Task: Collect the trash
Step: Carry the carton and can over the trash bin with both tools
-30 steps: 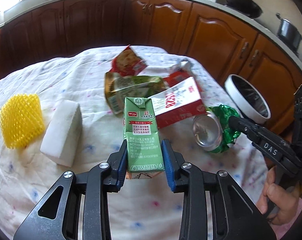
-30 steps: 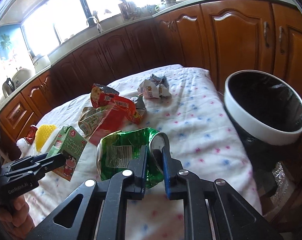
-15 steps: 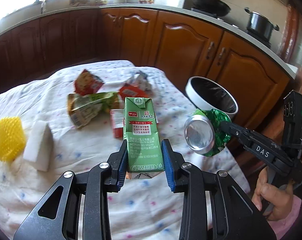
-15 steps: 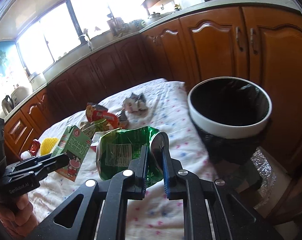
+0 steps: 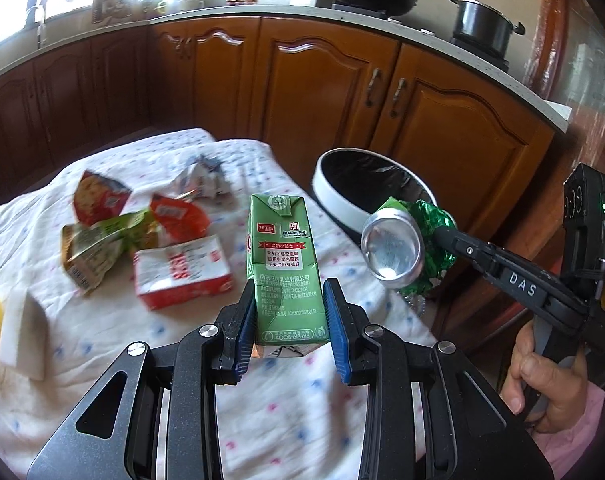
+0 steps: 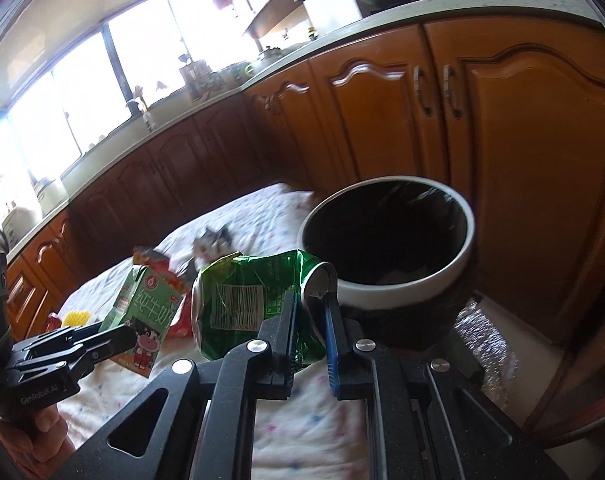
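While my left gripper (image 5: 289, 316) jaws clamp the green milk carton (image 5: 284, 264) at frame centre, my right gripper (image 6: 308, 336) jaws pinch the crushed green can (image 6: 254, 300) beside the bin (image 6: 402, 288), centre-right.

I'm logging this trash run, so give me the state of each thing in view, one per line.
Left tongs: shut on the green milk carton.
Green milk carton: upright, held above the table.
Right tongs: shut on the crushed green can.
Crushed green can: dented, held beside the bin's rim.
Trash bin: open, black liner inside.
Red and white carton: flattened, lying on the cloth.
Snack wrappers: crumpled, on the cloth.
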`<action>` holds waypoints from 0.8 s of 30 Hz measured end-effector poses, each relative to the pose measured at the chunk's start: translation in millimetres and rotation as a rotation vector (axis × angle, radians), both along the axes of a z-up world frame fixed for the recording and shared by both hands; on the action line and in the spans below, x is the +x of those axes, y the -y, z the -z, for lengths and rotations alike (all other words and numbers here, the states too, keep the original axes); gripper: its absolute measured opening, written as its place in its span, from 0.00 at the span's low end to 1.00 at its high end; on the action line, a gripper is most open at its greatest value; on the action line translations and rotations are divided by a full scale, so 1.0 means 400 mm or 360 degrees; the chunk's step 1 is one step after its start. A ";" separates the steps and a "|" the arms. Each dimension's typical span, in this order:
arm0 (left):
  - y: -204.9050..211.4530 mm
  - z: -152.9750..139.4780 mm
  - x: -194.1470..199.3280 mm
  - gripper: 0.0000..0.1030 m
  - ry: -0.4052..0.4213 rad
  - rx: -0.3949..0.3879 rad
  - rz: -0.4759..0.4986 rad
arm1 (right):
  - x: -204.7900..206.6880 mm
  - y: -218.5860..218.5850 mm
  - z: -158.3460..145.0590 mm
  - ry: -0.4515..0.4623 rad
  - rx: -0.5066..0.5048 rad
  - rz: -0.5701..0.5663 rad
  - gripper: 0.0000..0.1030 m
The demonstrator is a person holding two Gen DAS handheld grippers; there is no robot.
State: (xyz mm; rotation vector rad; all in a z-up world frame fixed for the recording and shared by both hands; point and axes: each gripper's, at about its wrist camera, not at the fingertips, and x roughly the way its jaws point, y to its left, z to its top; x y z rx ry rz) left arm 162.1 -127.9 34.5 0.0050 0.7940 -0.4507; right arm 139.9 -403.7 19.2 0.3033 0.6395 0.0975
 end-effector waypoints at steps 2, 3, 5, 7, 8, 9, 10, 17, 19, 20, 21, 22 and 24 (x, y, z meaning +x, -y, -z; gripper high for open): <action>0.022 -0.006 0.011 0.30 0.0005 -0.0002 0.0022 | 0.008 0.033 -0.005 0.0009 0.0005 0.0041 0.12; 0.034 -0.009 0.017 0.30 0.0009 -0.0003 0.0038 | 0.013 0.049 -0.007 0.0011 0.0006 0.0061 0.12; 0.058 -0.015 0.030 0.30 0.0011 -0.0006 0.0065 | 0.024 0.078 -0.009 0.0010 0.0017 0.0082 0.12; 0.082 -0.019 0.044 0.30 0.0008 -0.0013 0.0090 | 0.039 0.103 -0.011 0.0008 0.0018 0.0104 0.11; 0.097 -0.021 0.054 0.30 0.0005 -0.0022 0.0106 | 0.046 0.114 -0.012 0.0007 0.0014 0.0114 0.11; 0.109 -0.023 0.061 0.30 0.0004 -0.0029 0.0119 | 0.055 0.127 -0.012 0.0004 0.0017 0.0124 0.11; 0.124 -0.024 0.069 0.30 0.0004 -0.0030 0.0135 | 0.062 0.137 -0.012 0.0000 0.0016 0.0133 0.11; 0.216 -0.032 0.140 0.30 -0.0006 -0.0005 0.0206 | 0.139 0.190 0.001 -0.0044 -0.0023 0.0175 0.11; 0.238 -0.033 0.165 0.30 -0.0024 -0.0003 0.0220 | 0.158 0.197 0.004 -0.0053 -0.0036 0.0181 0.11; 0.251 -0.033 0.179 0.30 -0.0035 -0.0002 0.0233 | 0.169 0.200 0.004 -0.0061 -0.0045 0.0180 0.11; 0.264 -0.033 0.194 0.30 -0.0048 -0.0001 0.0254 | 0.178 0.202 0.004 -0.0068 -0.0057 0.0179 0.11; 0.278 -0.032 0.211 0.30 -0.0060 0.0002 0.0264 | 0.185 0.204 0.006 -0.0075 -0.0067 0.0178 0.11; 0.303 -0.031 0.237 0.30 -0.0064 0.0024 0.0270 | 0.203 0.207 0.009 -0.0094 -0.0090 0.0176 0.10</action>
